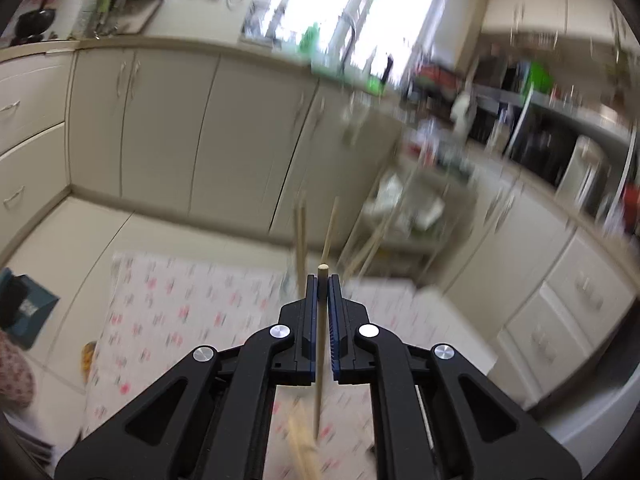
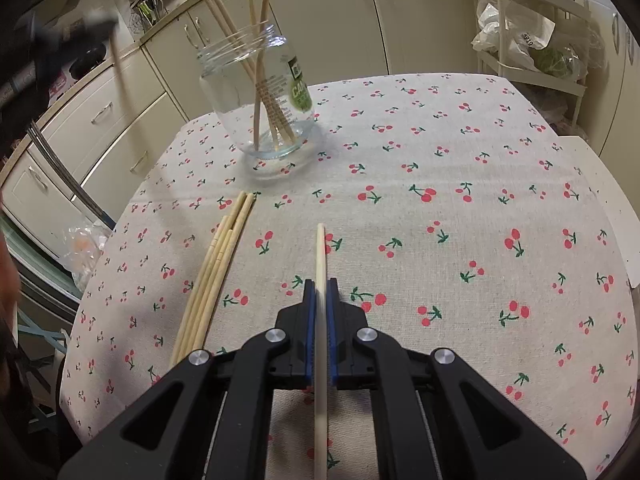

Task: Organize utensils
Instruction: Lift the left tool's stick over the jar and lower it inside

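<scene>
Right tool (image 2: 319,284): jaws clamped on a single pale wooden chopstick (image 2: 321,252), which runs lengthwise between the blue ribbed pads, its tip forward over the cloth. Left tool (image 1: 322,280): jaws clamped on another chopstick (image 1: 321,344), its round end showing just past the fingertips — this view is motion-blurred. Just left of the right tool, a bundle of loose chopsticks (image 2: 216,276) lies flat on the worktop (image 2: 460,208), sticks touching side by side. Beyond, near the far left edge, a clear glass jar (image 2: 264,96) stands upright holding several leaning chopsticks. The cherry-print woven cloth is open to the right and ahead. Cream cabinets (image 2: 132,120) stand beyond the edge.
</scene>
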{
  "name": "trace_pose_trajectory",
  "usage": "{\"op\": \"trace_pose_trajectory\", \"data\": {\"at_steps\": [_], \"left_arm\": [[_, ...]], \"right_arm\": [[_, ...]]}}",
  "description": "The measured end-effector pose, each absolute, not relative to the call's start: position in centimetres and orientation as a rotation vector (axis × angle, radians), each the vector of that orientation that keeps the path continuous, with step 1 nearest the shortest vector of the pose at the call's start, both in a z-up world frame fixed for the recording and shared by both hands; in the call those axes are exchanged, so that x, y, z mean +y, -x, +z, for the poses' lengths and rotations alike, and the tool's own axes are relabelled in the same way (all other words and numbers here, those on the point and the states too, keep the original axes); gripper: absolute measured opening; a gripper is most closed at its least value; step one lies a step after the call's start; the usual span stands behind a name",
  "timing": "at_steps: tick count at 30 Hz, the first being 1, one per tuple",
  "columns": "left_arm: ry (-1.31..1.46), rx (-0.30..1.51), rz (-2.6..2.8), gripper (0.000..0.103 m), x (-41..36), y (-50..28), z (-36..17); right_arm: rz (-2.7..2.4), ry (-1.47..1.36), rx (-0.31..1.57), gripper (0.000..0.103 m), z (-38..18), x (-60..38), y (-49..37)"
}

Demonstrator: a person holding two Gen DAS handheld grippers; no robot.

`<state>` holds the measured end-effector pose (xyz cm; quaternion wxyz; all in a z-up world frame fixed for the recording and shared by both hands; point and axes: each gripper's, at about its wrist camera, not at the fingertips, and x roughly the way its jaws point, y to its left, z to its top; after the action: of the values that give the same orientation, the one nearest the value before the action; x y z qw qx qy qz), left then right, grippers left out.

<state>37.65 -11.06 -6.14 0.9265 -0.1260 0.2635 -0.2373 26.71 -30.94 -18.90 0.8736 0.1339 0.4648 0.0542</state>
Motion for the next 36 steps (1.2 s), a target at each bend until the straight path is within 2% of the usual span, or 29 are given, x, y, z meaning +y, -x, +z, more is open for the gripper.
{"op": "trace_pose_trajectory", "data": {"at_steps": [8, 23, 36], "left_arm": [[0.294, 0.43, -0.492, 0.005, -12.4, -40.0, -2.4], [0.237, 0.366, -0.499, 0.005, -12.1, -39.8, 1.5], [0.2, 0.36, -0.463, 0.005, -12.1, -40.9, 2.0]], "right_arm": [[0.118, -0.295, 0.97, 0.006, -19.0, -31.1, -26.7], [0.119, -0.304, 0.968, 0.006, -19.0, -31.2, -26.7], [0.12, -0.305, 0.968, 0.006, -19.0, -31.2, -26.7]]}}
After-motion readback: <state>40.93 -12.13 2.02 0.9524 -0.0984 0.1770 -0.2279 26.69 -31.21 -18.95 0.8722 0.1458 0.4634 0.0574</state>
